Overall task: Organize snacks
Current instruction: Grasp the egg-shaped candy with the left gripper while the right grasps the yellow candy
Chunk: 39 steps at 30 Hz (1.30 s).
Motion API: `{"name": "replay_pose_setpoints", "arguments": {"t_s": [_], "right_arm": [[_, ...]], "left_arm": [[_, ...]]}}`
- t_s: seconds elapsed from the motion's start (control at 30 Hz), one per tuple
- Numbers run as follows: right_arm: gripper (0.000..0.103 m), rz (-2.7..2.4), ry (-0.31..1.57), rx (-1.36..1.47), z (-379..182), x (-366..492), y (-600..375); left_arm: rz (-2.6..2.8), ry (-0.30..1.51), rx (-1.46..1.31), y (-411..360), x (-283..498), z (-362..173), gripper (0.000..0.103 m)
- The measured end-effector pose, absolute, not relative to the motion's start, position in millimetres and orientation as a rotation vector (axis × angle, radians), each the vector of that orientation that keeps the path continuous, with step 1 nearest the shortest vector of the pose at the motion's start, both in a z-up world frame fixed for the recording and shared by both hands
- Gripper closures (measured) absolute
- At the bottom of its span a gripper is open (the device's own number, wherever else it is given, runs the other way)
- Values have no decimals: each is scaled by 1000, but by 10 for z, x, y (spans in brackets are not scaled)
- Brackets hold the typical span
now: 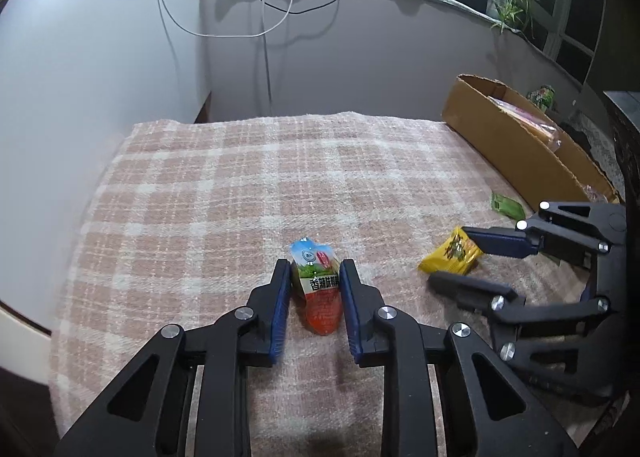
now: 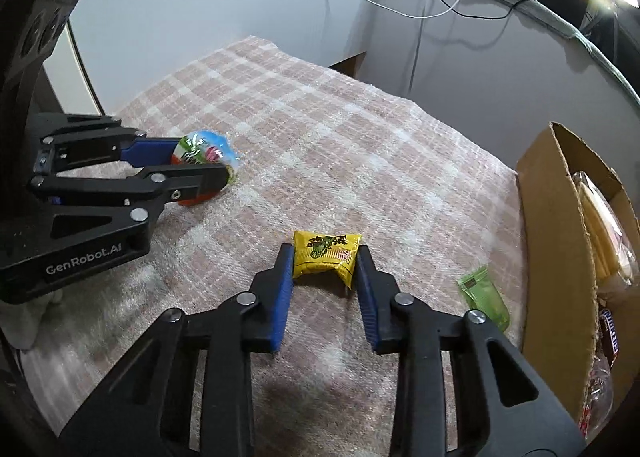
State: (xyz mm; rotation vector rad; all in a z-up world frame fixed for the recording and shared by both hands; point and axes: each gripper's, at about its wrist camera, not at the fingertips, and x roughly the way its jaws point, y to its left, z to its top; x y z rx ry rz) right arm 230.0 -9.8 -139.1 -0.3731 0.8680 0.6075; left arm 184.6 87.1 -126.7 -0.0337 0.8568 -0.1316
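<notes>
left gripper (image 1: 314, 277): nearest the left wrist camera, black linkage with blue pads, pointed steeply down at the blanket; its fingers were pinched on the two sides of the orange-and-blue snack packet.
orange-and-blue snack packet (image 1: 316, 285): lay on the blanket in the near middle, blue end far, orange end near, clamped between the left pads; in the right wrist view it sat at far left (image 2: 206, 155) between the same pads.
right gripper (image 2: 325, 263): also tilted down; both blue pads pressed against the left and right edges of the yellow snack packet, so it was closed on it.
yellow snack packet (image 2: 325, 257): on the blanket, right of the orange-and-blue packet and well apart from it; it looked slightly puckered at its near right corner.
green snack packet (image 2: 484, 297): flat on the blanket, right of the yellow one, near the side wall of the box, touched by neither gripper.
cardboard box (image 2: 556, 241): open, at the right edge of the blanket, with several wrapped snacks inside; their kinds were hard to tell.
plaid blanket (image 1: 224, 185): pink and cream check, covering the whole work surface.
background: pale wall with hanging white and dark cables (image 1: 264, 13); a potted plant (image 1: 506, 3) on the far right sill.
</notes>
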Motion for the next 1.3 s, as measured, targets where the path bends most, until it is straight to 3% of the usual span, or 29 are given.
{"name": "replay_pose_setpoints", "arguments": {"t_s": [0.6, 1.3], "right_arm": [[75, 620, 759, -192, -842, 1980, -651], [75, 473, 632, -111, -203, 1723, -1963]], "left_arm": [[-152, 759, -112, 846, 1486, -831, 80], [-326, 645, -67, -218, 1323, -187, 80]]}}
